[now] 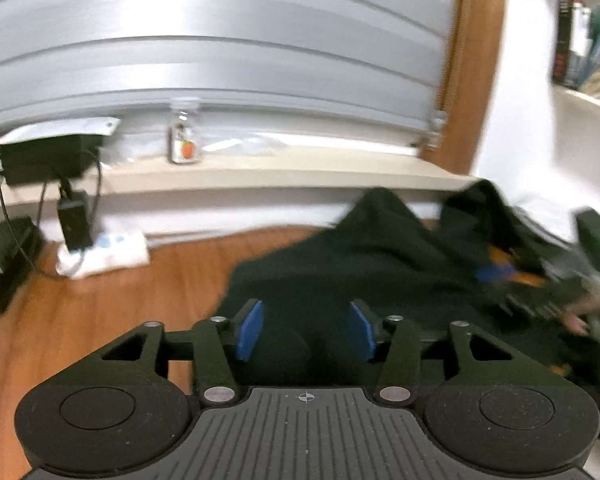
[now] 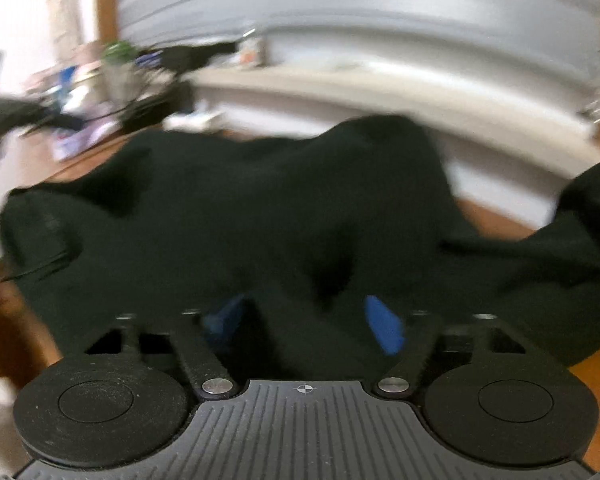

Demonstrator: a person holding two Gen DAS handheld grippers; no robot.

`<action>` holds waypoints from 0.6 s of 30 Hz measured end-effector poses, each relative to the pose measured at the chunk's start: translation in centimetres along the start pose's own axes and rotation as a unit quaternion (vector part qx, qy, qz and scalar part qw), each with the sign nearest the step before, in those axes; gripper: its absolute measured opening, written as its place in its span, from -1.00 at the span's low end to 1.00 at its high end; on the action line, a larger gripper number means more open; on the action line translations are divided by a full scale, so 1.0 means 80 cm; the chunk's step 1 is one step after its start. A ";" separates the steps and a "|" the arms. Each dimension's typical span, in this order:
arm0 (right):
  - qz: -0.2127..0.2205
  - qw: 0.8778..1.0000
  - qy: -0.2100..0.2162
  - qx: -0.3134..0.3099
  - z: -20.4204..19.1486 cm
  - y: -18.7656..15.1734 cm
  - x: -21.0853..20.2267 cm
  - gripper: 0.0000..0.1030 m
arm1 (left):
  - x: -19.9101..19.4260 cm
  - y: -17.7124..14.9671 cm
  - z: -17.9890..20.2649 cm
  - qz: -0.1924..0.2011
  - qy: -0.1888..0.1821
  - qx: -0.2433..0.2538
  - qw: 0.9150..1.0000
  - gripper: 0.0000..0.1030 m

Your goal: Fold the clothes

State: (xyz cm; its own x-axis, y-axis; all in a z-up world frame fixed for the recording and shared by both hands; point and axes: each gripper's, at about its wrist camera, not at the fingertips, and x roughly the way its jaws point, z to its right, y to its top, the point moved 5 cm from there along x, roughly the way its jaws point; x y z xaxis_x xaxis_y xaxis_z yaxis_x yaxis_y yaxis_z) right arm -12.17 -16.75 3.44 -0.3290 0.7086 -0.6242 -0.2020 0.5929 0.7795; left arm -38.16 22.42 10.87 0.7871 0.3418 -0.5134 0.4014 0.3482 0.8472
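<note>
A dark green, soft fabric garment [image 1: 340, 264] is lying bunched on the reddish-brown wooden bench [image 1: 112, 300], filling the centre and right of the left wrist view, with its left edge ending near the middle of the frame and bare wood lying open to the lower left. The left tool [image 1: 306, 330] is hovering at the garment's near edge with its blue pads [image 1: 250, 330] standing apart; cloth is lying between them, but they are not pressing on it. In the blurred right wrist view the same garment [image 2: 284, 208] is spreading across nearly the whole middle, heaped into folds, with wood showing only at the right edge and lower right. The right tool [image 2: 304, 328] is sitting with a fold of cloth between its blue pads [image 2: 384, 328]; whether they are pinching it I cannot tell. A pale ledge [image 1: 260, 172] is bounding the bench at the back, carrying a small clear glass jar [image 1: 185, 132].
</note>
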 end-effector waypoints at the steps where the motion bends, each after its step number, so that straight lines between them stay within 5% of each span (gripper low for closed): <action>1: -0.008 1.000 0.010 -0.003 -0.008 -0.004 -0.001 0.11 | 0.013 0.006 -0.005 -0.001 0.003 -0.002 1.000 0.08; 10: -0.028 0.998 0.017 -0.047 -0.050 -0.029 -0.021 0.11 | 0.134 0.038 -0.065 -0.043 0.041 -0.063 0.996 0.27; 13: -0.013 0.999 0.002 -0.039 -0.041 -0.026 -0.035 0.31 | 0.155 0.031 -0.079 -0.067 0.044 -0.077 0.994 0.28; 18: 0.010 0.999 -0.028 -0.019 -0.011 -0.025 -0.061 0.37 | 0.168 0.015 -0.098 -0.078 0.003 -0.102 0.992 0.30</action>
State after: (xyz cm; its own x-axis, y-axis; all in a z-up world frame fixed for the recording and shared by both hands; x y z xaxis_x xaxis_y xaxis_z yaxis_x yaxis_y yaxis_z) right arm -10.96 -21.74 4.94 -0.2820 0.7411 -0.6093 -0.2302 0.5643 0.7928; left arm -30.76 34.26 3.92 0.7201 0.2757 -0.6368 0.4143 0.5654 0.7132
